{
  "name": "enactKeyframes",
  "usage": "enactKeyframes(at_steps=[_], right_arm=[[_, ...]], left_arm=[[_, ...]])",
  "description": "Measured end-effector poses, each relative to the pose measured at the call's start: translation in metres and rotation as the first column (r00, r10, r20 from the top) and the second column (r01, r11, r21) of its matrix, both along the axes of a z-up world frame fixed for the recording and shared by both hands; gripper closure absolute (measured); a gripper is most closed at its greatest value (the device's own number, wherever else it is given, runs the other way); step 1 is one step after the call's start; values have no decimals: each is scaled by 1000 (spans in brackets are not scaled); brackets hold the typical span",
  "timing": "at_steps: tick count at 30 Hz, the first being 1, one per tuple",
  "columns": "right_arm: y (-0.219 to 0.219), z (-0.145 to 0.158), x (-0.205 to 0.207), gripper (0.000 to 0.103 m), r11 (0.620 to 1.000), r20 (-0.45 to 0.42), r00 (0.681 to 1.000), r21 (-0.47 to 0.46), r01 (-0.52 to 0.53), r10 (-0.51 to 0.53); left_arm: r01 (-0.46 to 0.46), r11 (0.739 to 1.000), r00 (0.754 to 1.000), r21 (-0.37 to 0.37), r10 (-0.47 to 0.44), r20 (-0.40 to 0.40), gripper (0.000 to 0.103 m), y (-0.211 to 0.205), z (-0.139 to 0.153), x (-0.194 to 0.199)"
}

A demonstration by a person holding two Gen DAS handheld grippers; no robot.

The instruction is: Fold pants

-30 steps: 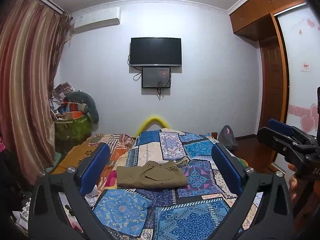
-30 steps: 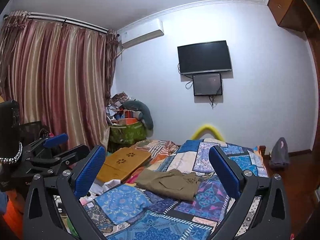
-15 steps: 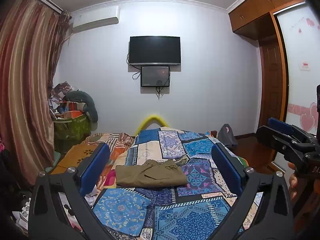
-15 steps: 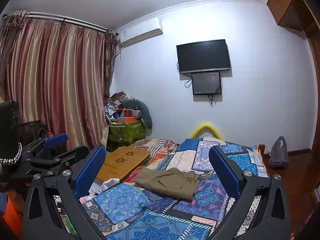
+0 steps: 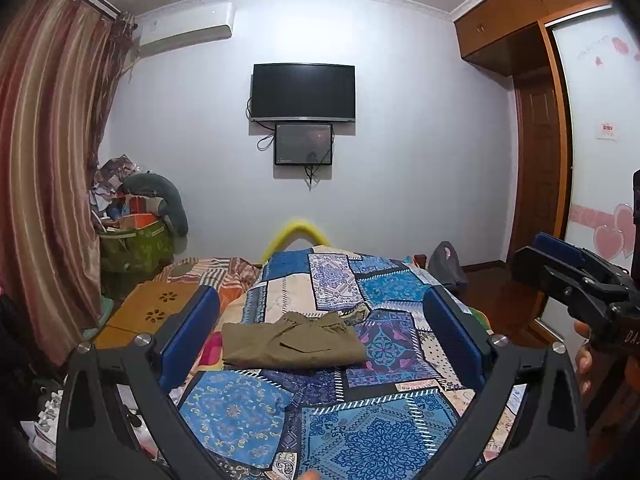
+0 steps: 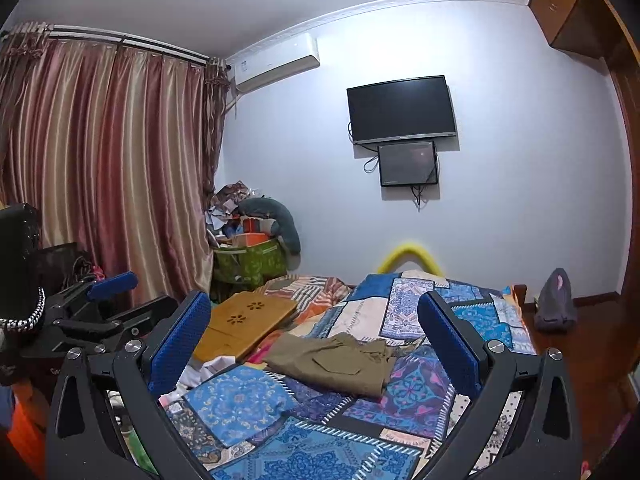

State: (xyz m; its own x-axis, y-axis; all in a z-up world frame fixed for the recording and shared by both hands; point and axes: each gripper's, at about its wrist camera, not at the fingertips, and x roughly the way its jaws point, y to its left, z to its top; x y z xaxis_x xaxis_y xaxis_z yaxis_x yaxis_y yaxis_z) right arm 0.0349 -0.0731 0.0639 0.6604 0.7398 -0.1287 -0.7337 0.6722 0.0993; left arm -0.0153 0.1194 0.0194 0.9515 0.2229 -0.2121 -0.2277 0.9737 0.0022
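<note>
Bedroom, patchwork bed filling the lower frame. Left hand-held gripper and right hand-held gripper both wide, empty, hovering well above. Pants lie folded, lower center of the bed. Looks near finished; any final fold should pinch edges squarely, lay seams flat.
</note>
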Motion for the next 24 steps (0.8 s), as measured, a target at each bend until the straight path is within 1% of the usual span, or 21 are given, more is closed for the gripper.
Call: enactKeyframes(at_steps=[10, 16, 24], right_arm=[[3, -2, 2, 0, 1000, -8, 1000, -4, 21, -21], [4, -3, 2, 0, 1000, -12, 1000, -9, 21, -21], [5, -3, 3, 0, 1000, -21, 1000, -10, 23, -23]], left_arm=[[19, 1000, 1000, -1, -19, -3, 0, 2, 0, -1], [26, 1000, 999, -7, -26, -18, 0, 2, -4, 3], [23, 1000, 1000, -9, -23, -20, 0, 4, -5, 5]])
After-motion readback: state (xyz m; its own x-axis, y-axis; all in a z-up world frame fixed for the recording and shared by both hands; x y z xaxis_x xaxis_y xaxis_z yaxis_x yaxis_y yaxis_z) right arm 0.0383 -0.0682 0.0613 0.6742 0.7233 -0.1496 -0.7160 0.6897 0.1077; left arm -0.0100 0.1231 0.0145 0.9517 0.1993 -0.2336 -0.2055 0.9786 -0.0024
